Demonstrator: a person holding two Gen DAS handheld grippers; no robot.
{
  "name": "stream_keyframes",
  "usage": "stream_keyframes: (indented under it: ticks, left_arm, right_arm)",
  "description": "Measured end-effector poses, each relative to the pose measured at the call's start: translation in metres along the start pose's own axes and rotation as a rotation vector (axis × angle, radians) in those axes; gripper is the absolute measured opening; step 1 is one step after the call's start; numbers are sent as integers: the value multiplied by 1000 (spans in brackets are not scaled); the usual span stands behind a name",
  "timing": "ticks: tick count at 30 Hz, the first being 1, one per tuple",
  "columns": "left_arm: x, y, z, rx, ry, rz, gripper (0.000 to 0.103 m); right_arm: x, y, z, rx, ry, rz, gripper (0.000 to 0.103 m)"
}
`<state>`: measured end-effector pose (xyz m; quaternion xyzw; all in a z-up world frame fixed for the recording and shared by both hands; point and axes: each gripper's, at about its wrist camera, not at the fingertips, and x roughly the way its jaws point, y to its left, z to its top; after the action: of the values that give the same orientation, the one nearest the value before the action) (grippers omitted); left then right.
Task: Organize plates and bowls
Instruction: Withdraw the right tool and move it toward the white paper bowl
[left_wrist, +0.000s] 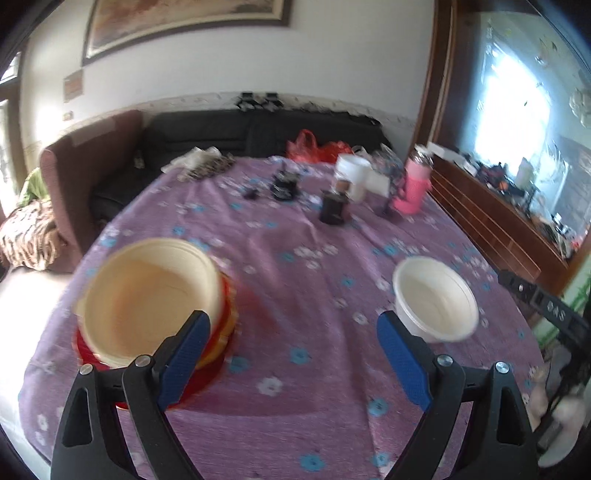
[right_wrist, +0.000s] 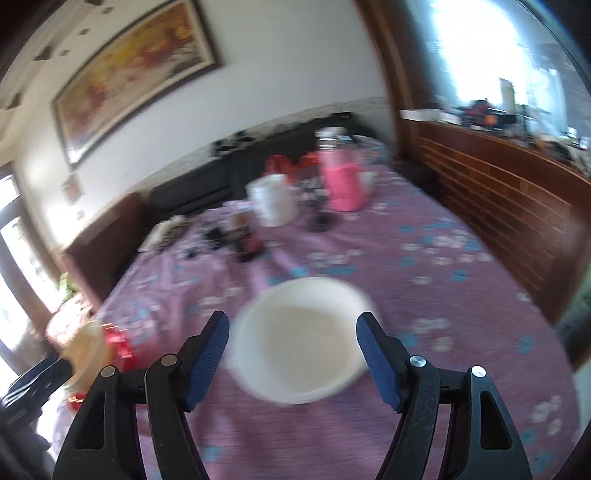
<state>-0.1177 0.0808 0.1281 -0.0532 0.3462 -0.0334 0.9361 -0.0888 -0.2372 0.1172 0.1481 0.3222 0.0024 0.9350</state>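
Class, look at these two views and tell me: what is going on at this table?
A person with a gripper in each hand is tidying dishes on a purple flowered tablecloth. The left gripper is open and empty, beside a cream bowl stacked on red and yellow plates. The right gripper is open around a lone white bowl, not gripping it. Both views are blurred.
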Motion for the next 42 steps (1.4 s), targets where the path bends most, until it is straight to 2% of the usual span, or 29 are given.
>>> stream_keyframes:
  ticks: [3, 7, 10, 13, 17, 19, 23, 27, 30, 33, 35, 40, 42]
  left_arm:
    - [23, -17, -8, 3, 70, -44, 91]
    - [55, -38, -16, 27, 127, -41, 91]
    - [81, -50, -20, 64, 154, 2, 91]
    - [108, -49, -24, 54, 208, 27, 91]
    - [139, -36, -26, -14, 270, 33, 91]
    - [148, -31, -24, -31, 269, 50, 91]
    - [160, -26, -20, -10, 236, 102, 91]
    - [168, -25, -19, 10, 205, 109, 91]
    - [172, -30, -20, 41, 217, 106, 101]
    - [176, -35, -21, 70, 228, 113, 103]
    - [176, -35, -21, 69, 228, 111, 103]
    - [176, -35, -21, 68, 228, 111, 103]
    - [177, -35, -21, 68, 228, 111, 103]
  right_arm:
    - [17, -41, 5, 48, 44, -109, 75]
    - [58, -77, 4, 70, 120, -211, 75]
    - [91, -98, -1, 116, 185, -228, 75]
    - [114, -107, -5, 154, 217, -244, 76]
    - [120, -105, -7, 162, 178, -224, 88]
    - [120, -107, -7, 196, 155, -162, 102]
    - [126, -94, -7, 118, 183, -191, 102]
    - [128, -96, -5, 67, 198, -147, 102]
    - [126, -108, -3, 90, 178, -90, 102]
    - [116, -127, -4, 176, 134, -150, 102]
    - [115, -132, -3, 182, 136, -174, 102]
    - [138, -99, -4, -60, 249, -369, 102]
    - [137, -98, -5, -57, 246, -380, 102]
